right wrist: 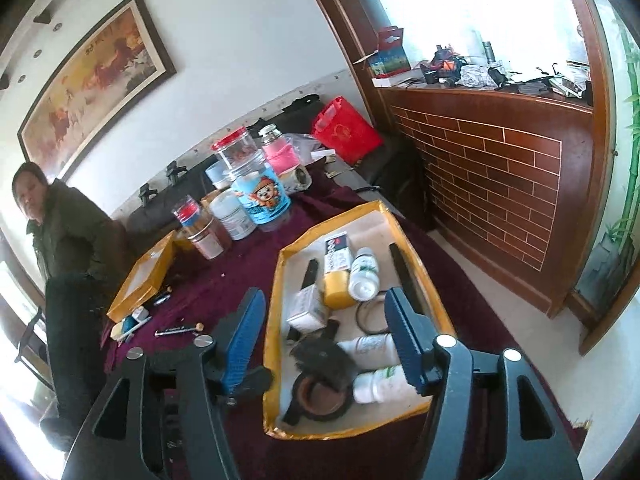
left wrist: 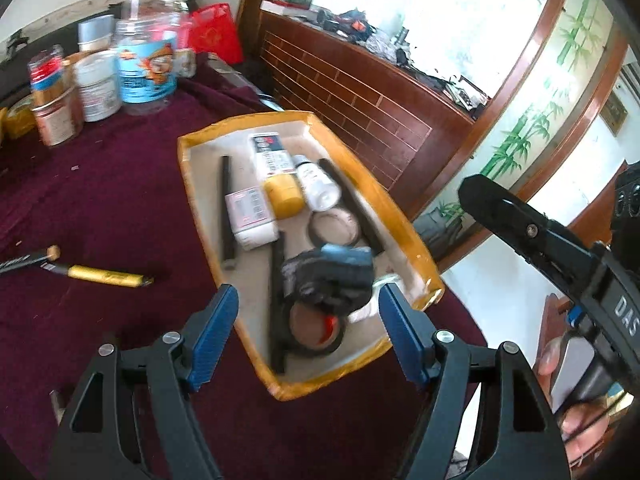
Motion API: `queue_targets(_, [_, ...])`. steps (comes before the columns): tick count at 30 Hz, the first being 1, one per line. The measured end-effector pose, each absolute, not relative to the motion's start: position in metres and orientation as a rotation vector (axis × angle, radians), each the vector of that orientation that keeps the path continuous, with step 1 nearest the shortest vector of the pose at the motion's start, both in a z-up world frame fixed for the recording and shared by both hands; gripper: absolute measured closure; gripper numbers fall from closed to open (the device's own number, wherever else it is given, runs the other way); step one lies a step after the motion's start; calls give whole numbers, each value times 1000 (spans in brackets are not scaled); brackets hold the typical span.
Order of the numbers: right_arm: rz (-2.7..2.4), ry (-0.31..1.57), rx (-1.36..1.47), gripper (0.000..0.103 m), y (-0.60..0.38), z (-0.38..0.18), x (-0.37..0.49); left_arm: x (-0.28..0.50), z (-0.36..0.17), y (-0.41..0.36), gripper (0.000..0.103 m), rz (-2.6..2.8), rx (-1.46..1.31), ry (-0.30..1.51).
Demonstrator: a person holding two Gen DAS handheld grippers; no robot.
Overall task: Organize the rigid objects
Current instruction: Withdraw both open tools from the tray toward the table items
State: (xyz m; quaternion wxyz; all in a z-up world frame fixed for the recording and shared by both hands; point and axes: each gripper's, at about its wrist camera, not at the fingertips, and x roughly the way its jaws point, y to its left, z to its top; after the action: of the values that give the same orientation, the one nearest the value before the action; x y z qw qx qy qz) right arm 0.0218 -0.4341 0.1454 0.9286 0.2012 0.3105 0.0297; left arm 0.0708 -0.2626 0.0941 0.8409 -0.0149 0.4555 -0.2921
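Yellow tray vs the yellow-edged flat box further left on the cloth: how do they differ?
The yellow tray sits nearer the grippers and is packed: bottles, small boxes, black bars, tape rolls. The yellow-edged flat box lies further left toward the seated person, and its pale top looks bare. The tray looks larger, though the fisheye may exaggerate that. Small items lie on the cloth at the flat box's near end; whether they touch it is unclear. Both rest on the maroon cloth and share yellow borders.

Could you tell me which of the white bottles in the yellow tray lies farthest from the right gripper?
The white bottle beside the yellow jar, in the middle of the tray. The other two lie at the near end, next to the right gripper.
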Motion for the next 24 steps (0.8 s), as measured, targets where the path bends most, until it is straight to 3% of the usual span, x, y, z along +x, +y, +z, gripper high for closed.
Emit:
queue_targets(17, [228, 790, 298, 43, -323, 96, 23, 18, 75, -104, 31, -463, -100, 960])
queue_targets(24, [288, 853, 269, 44, -286, 72, 30, 5, 37, -52, 30, -287, -47, 1029])
